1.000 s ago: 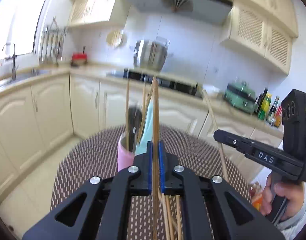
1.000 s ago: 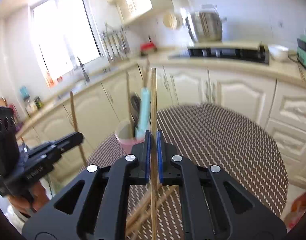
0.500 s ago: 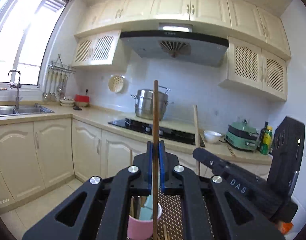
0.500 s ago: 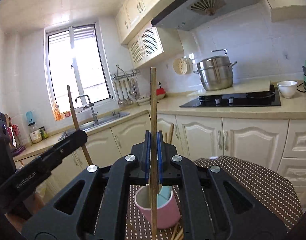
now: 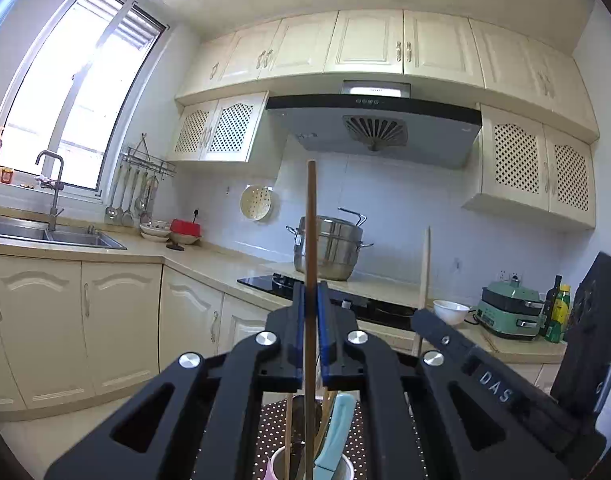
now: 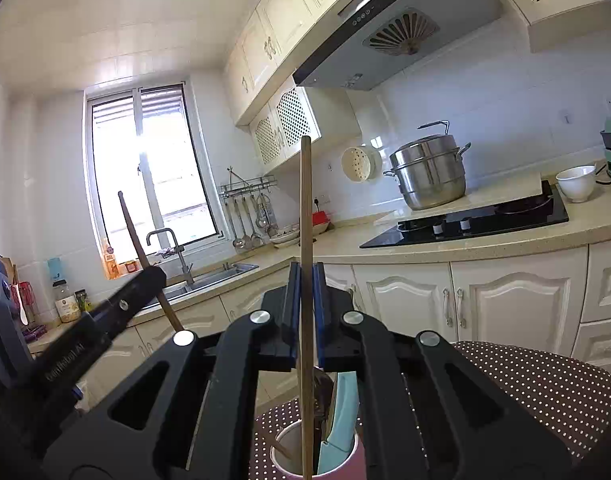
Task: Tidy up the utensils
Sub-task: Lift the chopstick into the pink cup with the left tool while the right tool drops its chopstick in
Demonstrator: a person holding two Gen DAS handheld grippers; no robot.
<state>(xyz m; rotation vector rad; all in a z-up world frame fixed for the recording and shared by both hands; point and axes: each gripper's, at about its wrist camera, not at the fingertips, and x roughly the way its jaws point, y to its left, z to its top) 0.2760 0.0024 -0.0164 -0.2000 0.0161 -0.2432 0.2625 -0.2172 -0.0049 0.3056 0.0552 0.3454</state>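
Note:
My left gripper (image 5: 311, 300) is shut on a dark wooden chopstick (image 5: 311, 240) held upright; its lower end reaches down into a pink cup (image 5: 337, 468). My right gripper (image 6: 305, 280) is shut on a lighter wooden chopstick (image 6: 305, 208), also upright, its lower end inside the same pink cup (image 6: 345, 464). The cup stands on a brown dotted table (image 6: 545, 384) and holds a light blue utensil (image 6: 341, 420), a dark utensil and other chopsticks. The right gripper shows at the right of the left wrist view (image 5: 425, 312); the left gripper shows at the left of the right wrist view (image 6: 153, 272).
Cream kitchen cabinets and a counter run behind the table. On the counter are a black cooktop (image 6: 485, 216) with a steel pot (image 6: 429, 176), a white bowl (image 6: 575, 182), a sink (image 5: 45, 236) and hanging ladles (image 5: 133, 200).
Both grippers have tilted up from looking down at the table to near level, bringing their chopsticks upright over the pink cup and lowering their ends into it.

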